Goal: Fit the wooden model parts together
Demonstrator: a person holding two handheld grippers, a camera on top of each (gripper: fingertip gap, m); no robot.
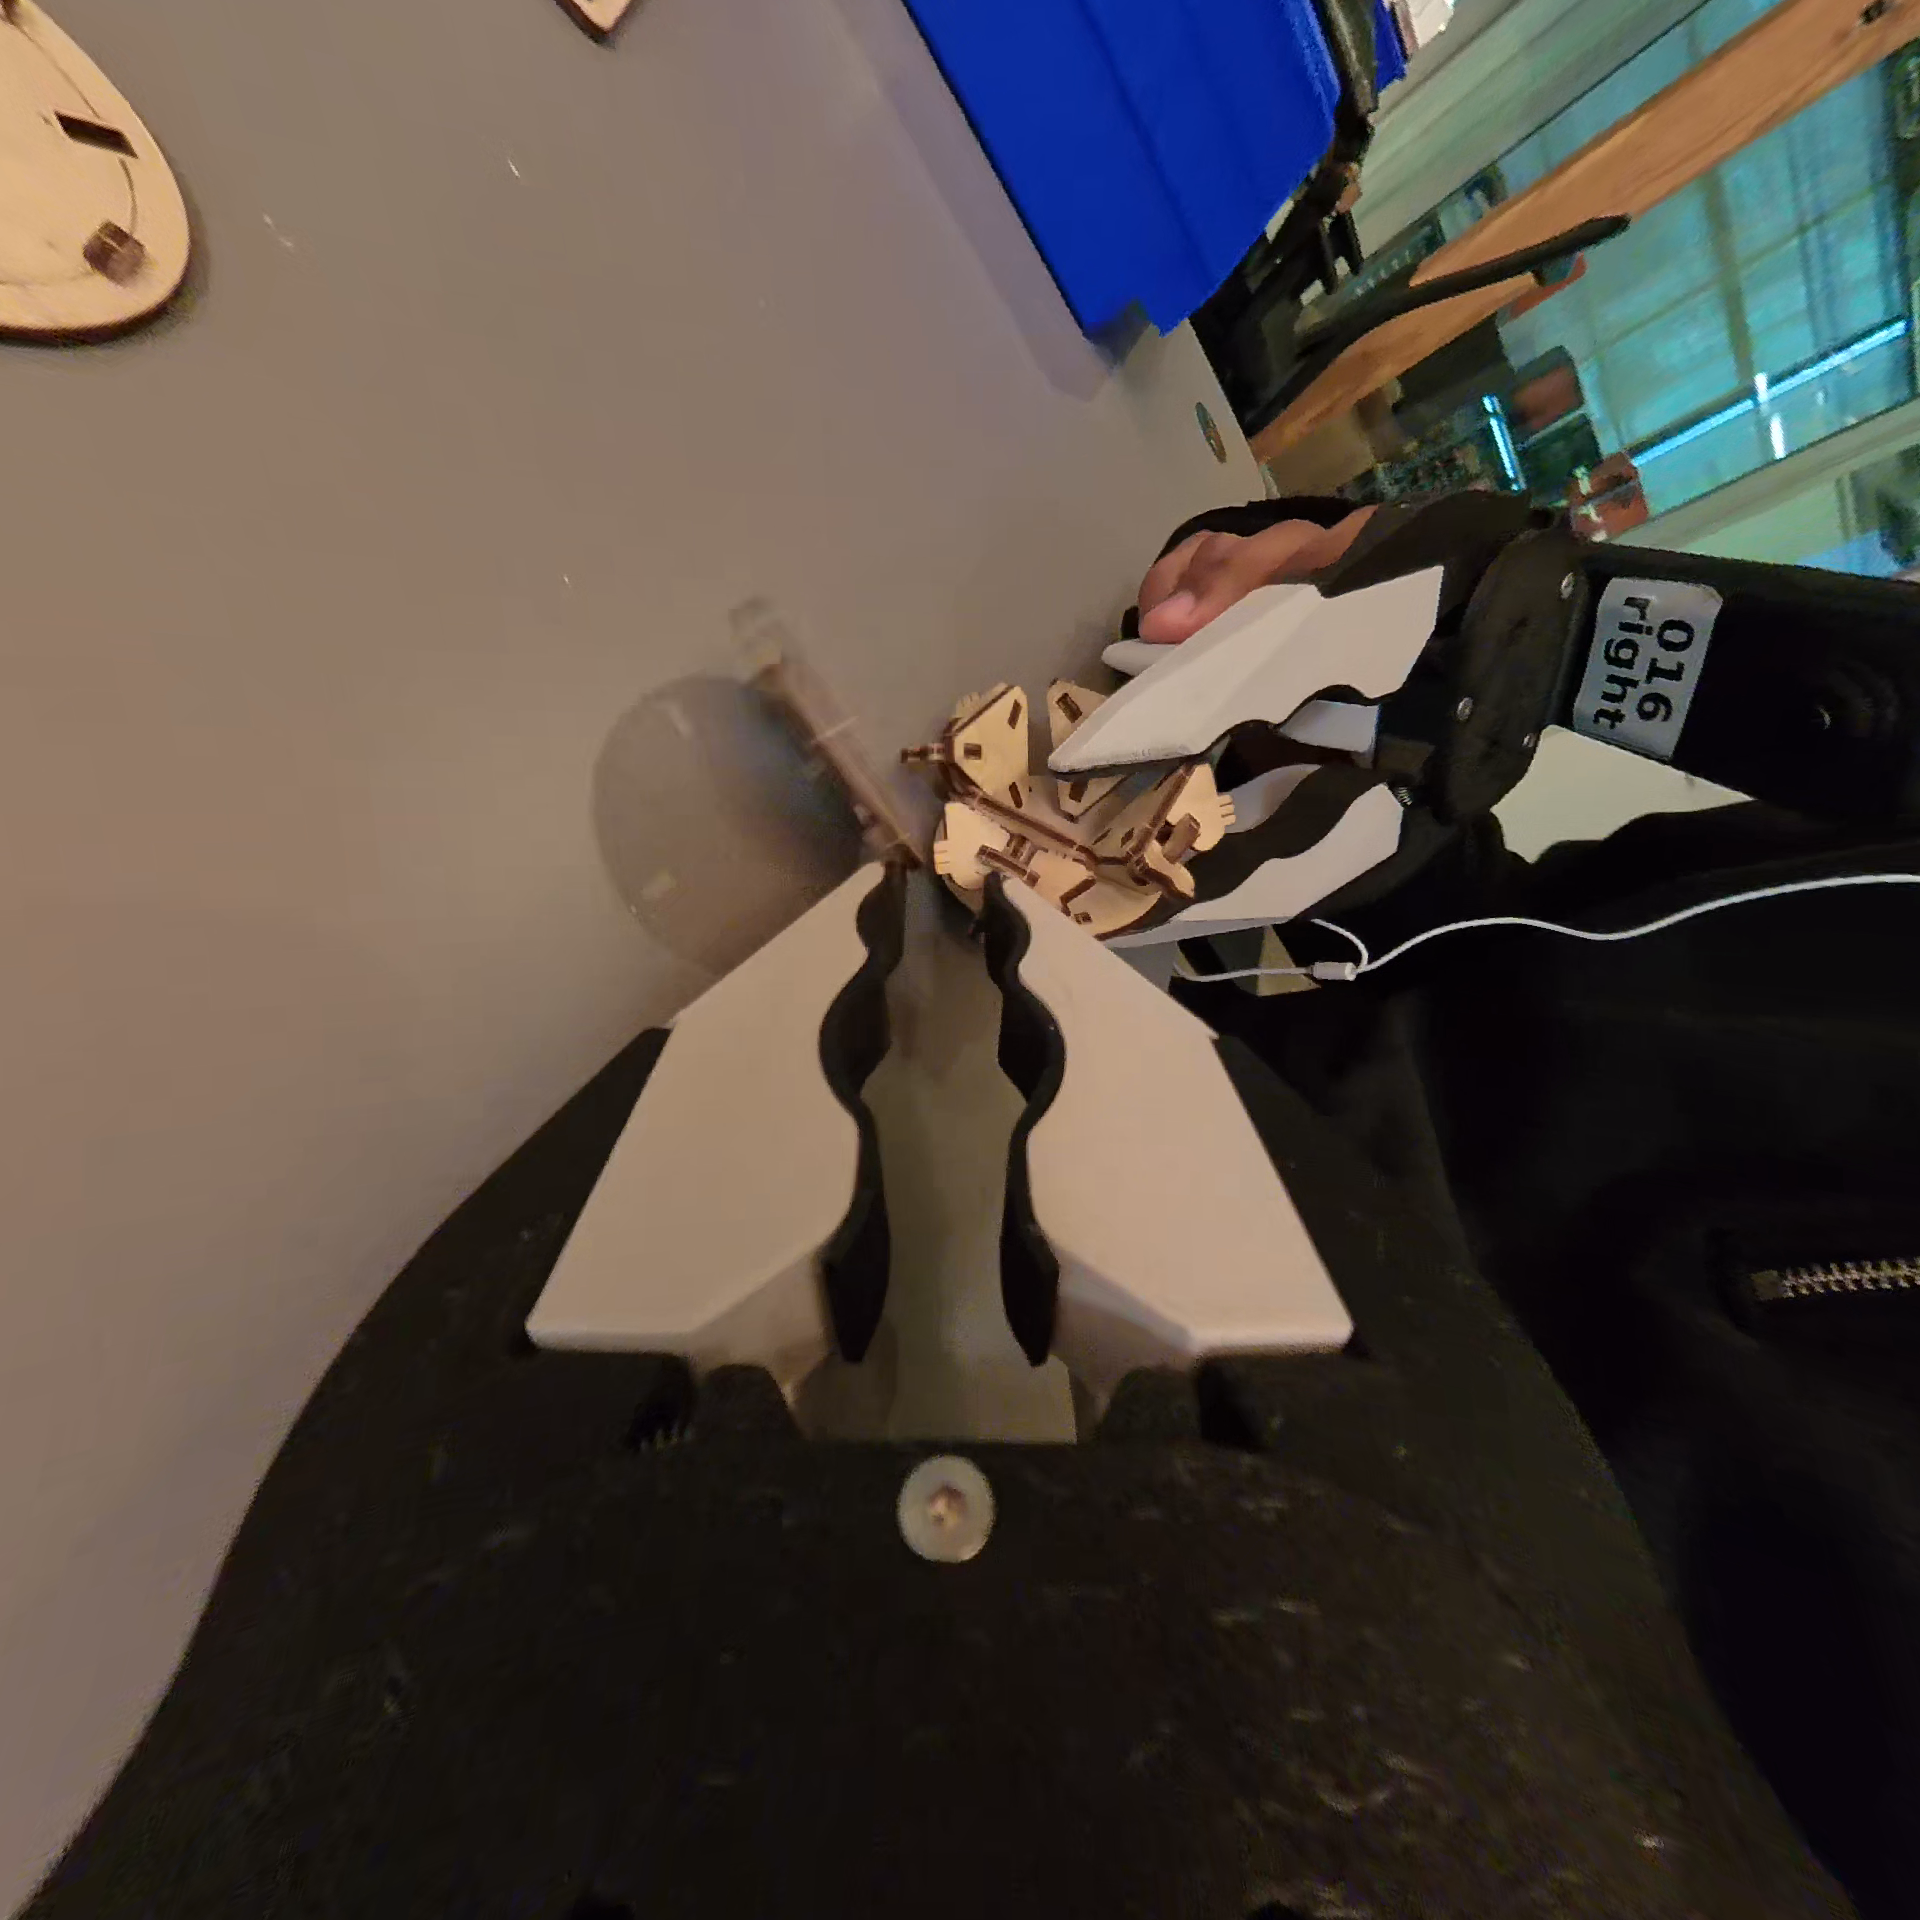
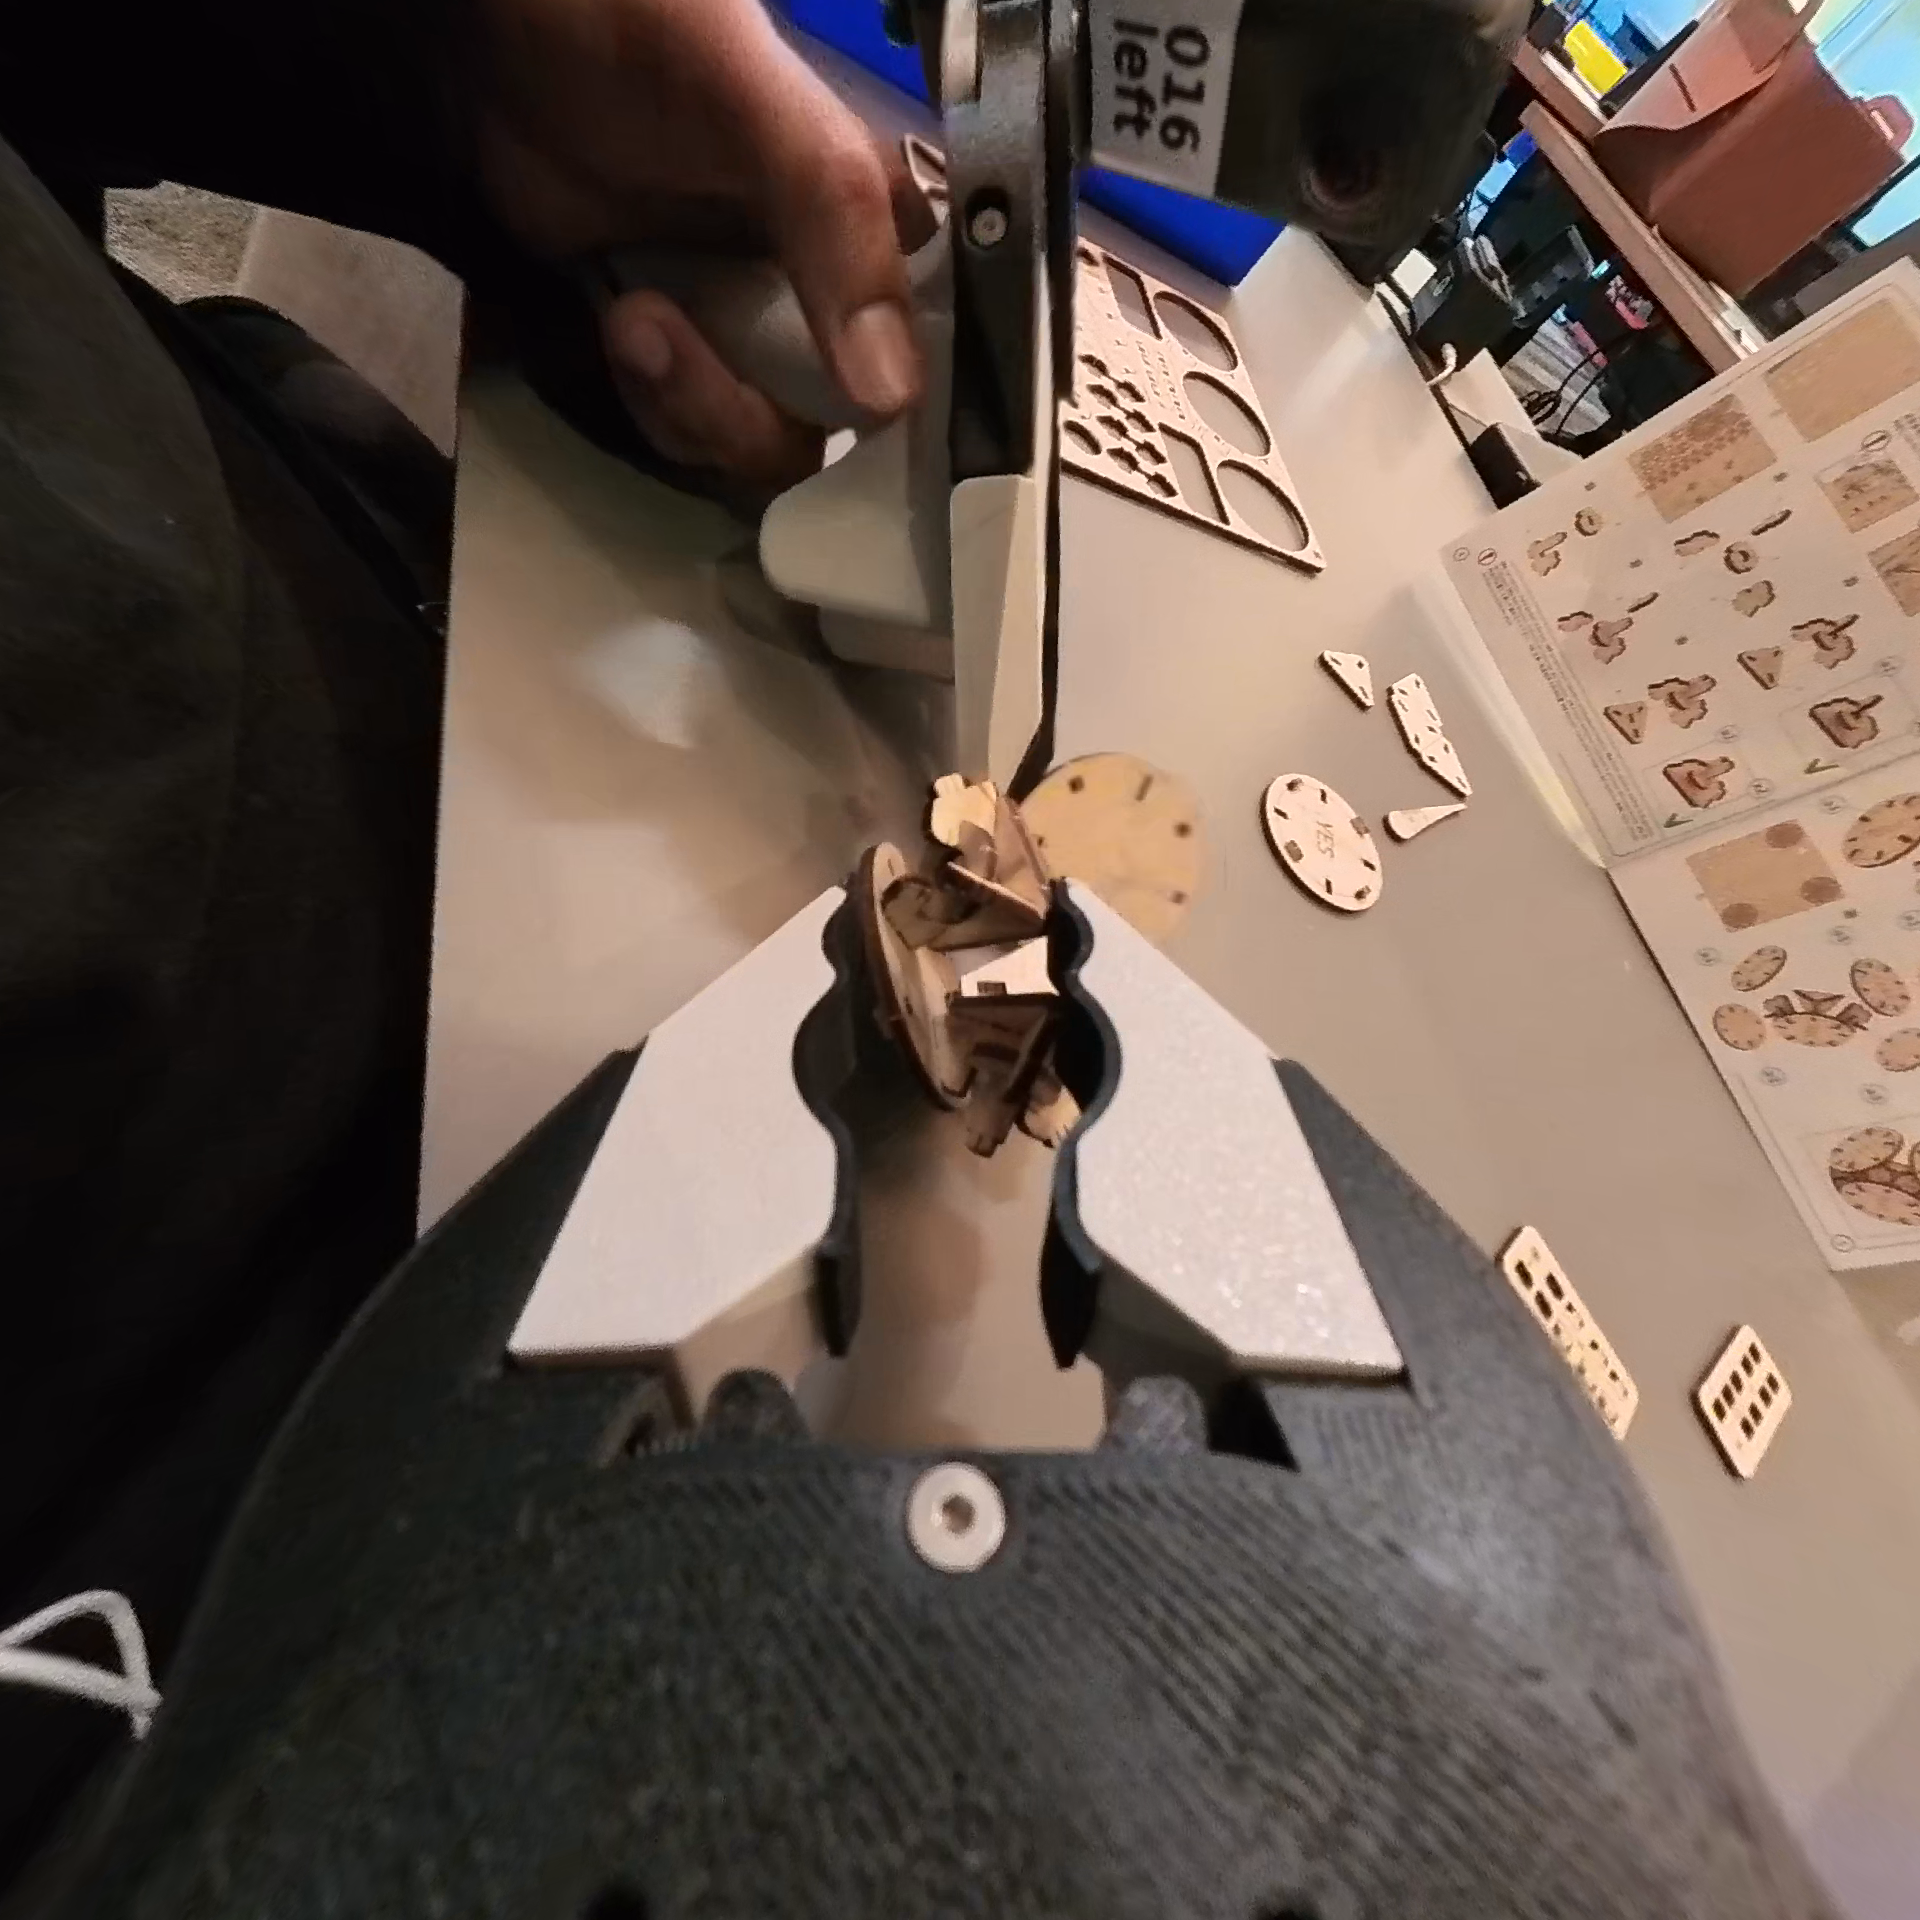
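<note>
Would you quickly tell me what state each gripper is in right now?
Left gripper: slightly open, holding nothing, beside the wooden assembly.
Right gripper: closed on the wooden assembly.

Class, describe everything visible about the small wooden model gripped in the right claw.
The wooden model is pale laser-cut plywood with dark burnt edges: a round disc carrying slotted triangular panels and tabbed connectors. It sits clamped between the right claw's black pads, above the grey table. The left claw's tips are right beside it.

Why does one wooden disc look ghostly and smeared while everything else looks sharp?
Left wrist view: the disc by the left hand-held gripper is motion-blurred, nearly see-through. Right wrist view: the same disc is soft, the loose pieces crisp; wide-angle lenses bend the table edges.
</note>
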